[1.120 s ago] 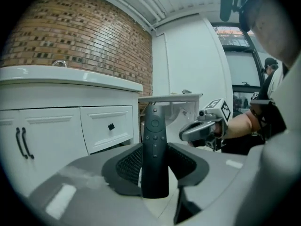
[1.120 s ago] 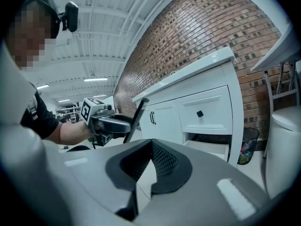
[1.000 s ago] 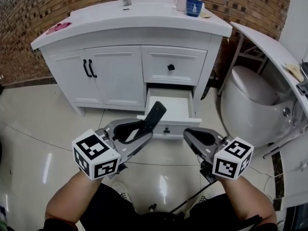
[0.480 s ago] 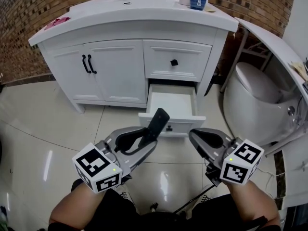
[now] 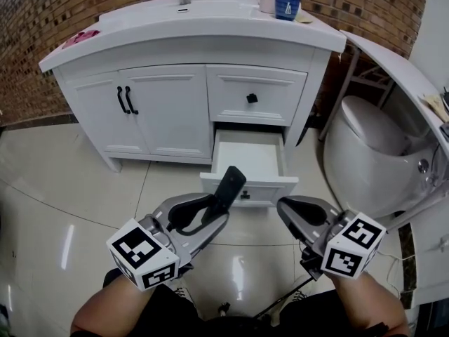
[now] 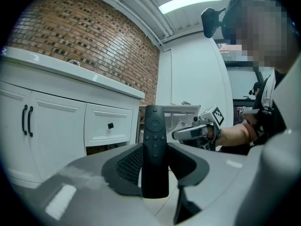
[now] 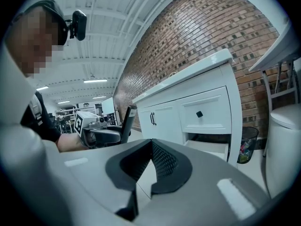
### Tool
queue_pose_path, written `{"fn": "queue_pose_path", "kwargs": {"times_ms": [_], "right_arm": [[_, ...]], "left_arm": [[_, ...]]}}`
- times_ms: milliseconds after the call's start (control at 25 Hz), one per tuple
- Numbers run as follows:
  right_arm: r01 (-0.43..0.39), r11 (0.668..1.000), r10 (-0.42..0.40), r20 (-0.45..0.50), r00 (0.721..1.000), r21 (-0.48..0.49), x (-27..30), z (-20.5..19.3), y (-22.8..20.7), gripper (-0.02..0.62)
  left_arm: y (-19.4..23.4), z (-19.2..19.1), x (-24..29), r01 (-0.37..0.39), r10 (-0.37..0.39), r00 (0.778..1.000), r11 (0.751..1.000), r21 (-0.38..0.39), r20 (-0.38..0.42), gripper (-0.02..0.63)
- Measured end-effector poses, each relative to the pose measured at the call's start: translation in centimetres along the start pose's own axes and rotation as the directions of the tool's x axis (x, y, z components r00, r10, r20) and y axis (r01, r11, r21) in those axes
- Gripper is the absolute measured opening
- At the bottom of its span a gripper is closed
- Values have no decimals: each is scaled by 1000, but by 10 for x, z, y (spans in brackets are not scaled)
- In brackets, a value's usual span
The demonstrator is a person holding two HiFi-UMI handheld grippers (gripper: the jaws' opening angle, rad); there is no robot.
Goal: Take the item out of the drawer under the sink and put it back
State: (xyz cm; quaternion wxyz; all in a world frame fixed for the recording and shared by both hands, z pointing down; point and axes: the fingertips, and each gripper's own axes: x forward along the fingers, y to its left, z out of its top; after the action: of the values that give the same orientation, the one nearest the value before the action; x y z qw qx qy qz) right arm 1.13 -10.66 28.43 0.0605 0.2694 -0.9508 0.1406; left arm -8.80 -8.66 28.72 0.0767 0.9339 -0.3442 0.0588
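A black remote control [image 5: 229,185] stands upright between the jaws of my left gripper [image 5: 219,206], which is shut on its lower half. In the left gripper view the remote [image 6: 155,149] faces the camera with its buttons showing. It hangs just in front of the open lower drawer [image 5: 249,189] of the white sink cabinet [image 5: 161,111], whose inside looks bare. My right gripper [image 5: 283,206] hovers beside it to the right, jaws together and empty [image 7: 151,140]. From the right gripper view I see the left gripper [image 7: 106,135] holding the remote [image 7: 128,119].
The upper drawer [image 5: 254,95] and the two cabinet doors [image 5: 126,100] are closed. A white toilet [image 5: 365,153] stands at the right, close to the drawer. Cups [image 5: 286,5] and a pink cloth [image 5: 83,38] lie on the countertop. Glossy tiled floor [image 5: 77,209] lies below the grippers.
Both grippers have drawn a little back from the drawer toward me. The remote stays gripped upright in the left one. The right gripper stays shut and empty.
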Motion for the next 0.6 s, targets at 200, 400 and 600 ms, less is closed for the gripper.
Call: {"fn": "queue_pose_path", "kwargs": {"times_ms": [200,400,600], "right_arm": [[8,1000,-8,5,1000,-18,-2,7,-3,2],[8,1000,-8,-3,1000,-1,0,0,-3,3],[13,1000,-13,-1,1000,2,0,1,-6,3]], "left_arm": [[3,-4,5,7,-7,1000,1000,-21,-15,167],[3,-11,6,-5,4,999,1000,-14,-42,167],[1,-7,8,0,-1,1000,1000,-16,-21,169]]}}
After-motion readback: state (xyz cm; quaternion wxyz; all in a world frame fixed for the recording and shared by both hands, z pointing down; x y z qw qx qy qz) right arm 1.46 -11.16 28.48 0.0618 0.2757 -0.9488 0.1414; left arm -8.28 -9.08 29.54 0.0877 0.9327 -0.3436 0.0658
